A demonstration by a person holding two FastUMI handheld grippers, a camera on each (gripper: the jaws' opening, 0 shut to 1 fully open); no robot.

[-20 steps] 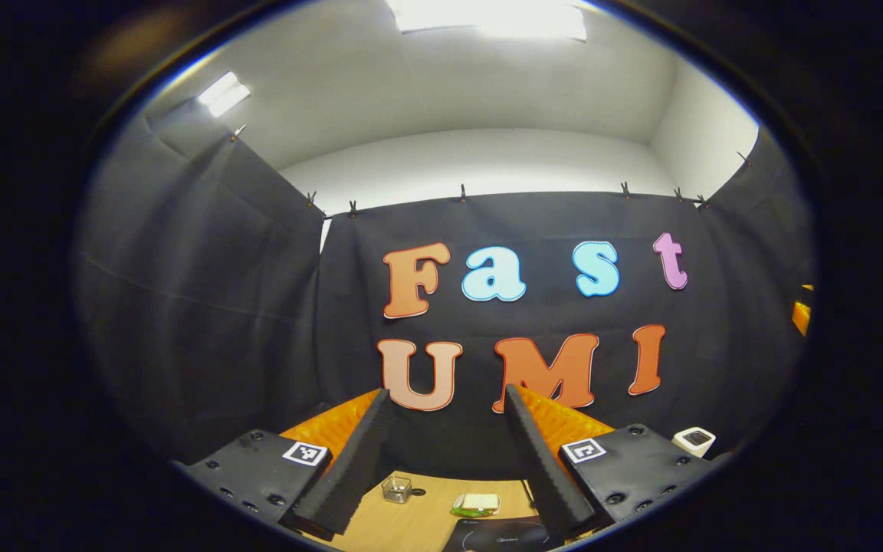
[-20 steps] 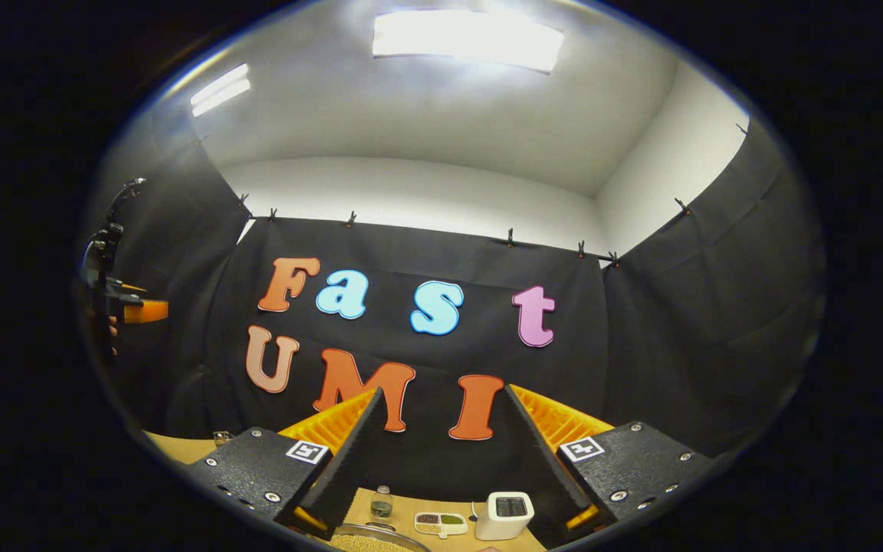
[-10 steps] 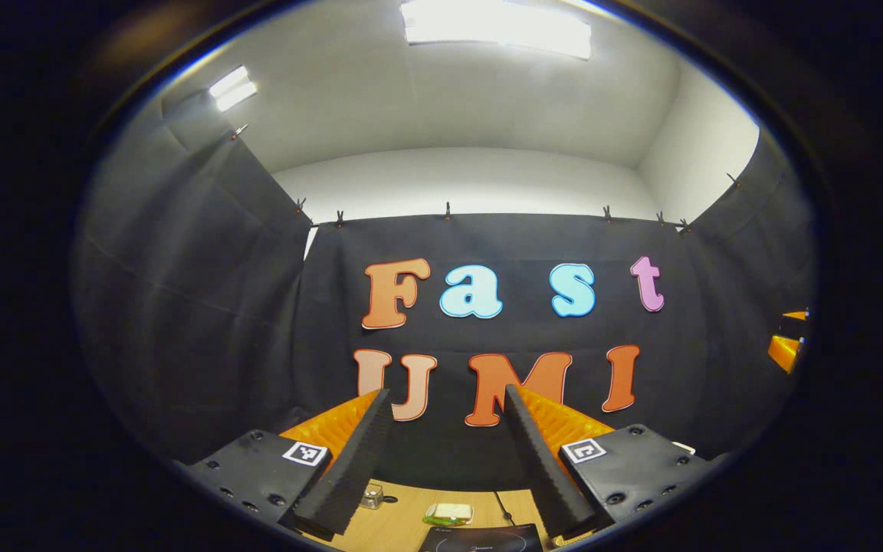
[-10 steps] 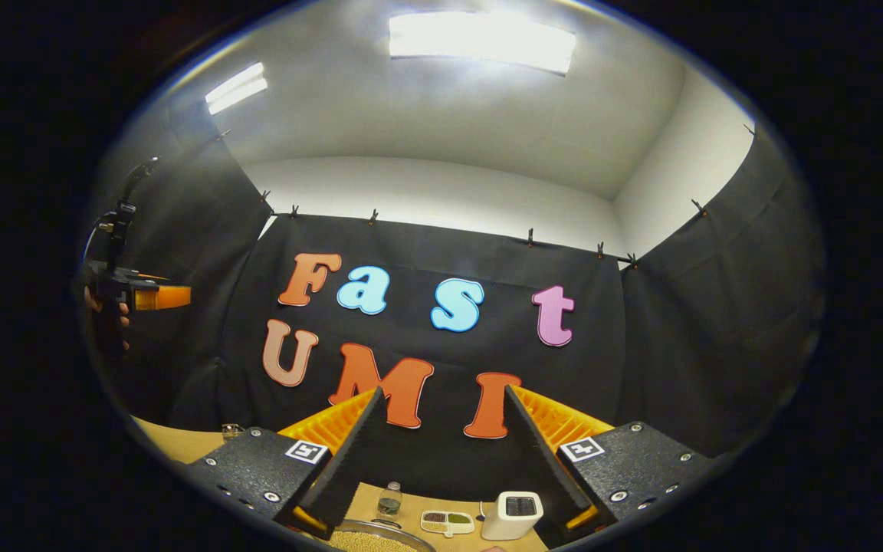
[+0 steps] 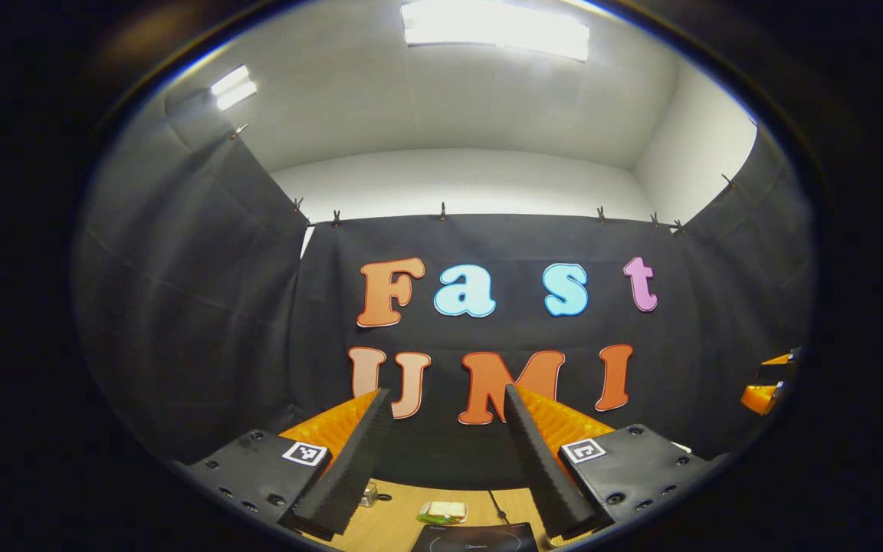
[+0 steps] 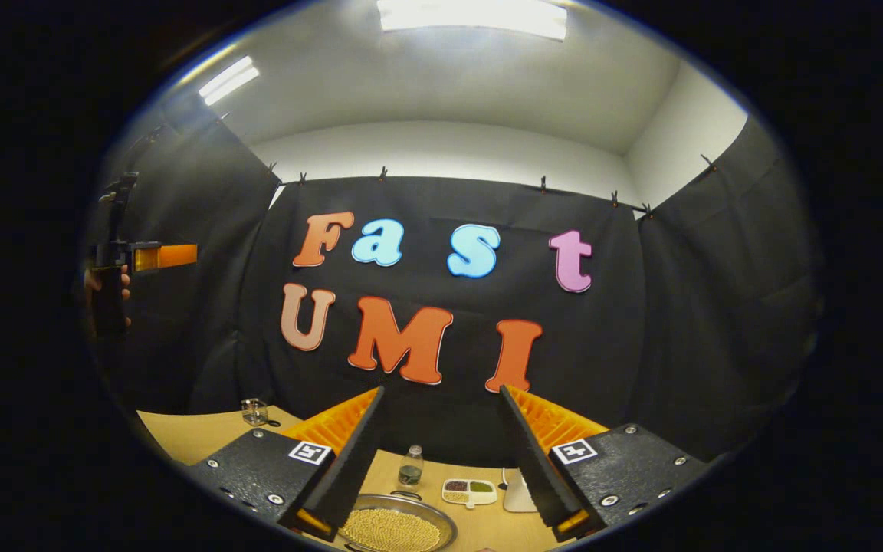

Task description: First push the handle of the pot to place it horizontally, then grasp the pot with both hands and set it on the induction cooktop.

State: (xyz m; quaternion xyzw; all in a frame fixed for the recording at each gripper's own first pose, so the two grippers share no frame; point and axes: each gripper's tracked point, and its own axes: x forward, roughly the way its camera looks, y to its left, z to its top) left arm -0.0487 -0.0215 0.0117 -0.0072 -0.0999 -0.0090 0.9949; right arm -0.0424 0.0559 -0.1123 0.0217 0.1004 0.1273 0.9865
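Note:
In the right gripper view, the pot (image 6: 392, 529) is a round metal vessel holding pale yellow grains. It sits on the wooden table just below and between the fingers of my right gripper (image 6: 441, 390); its handle is hidden. That gripper is open and holds nothing. The black induction cooktop (image 5: 476, 539) lies at the bottom edge of the left gripper view, under my left gripper (image 5: 446, 391), which is open and holds nothing. The left gripper (image 6: 177, 255) is also visible high at the left, held by a hand (image 6: 108, 284). The right gripper (image 5: 759, 395) shows as orange at the far right.
Near the pot, a small bottle (image 6: 411, 468), a divided dish (image 6: 470, 491) and a white device (image 6: 518, 498) stand on the table. A small glass jar (image 6: 255, 412) stands far left. Beyond the cooktop are a jar (image 5: 369, 494) and a small dish (image 5: 444, 511).
The right gripper view has tipped down, bringing the pot and more of the table into sight. The left gripper view has tipped up a little, and the right gripper sits lower in it.

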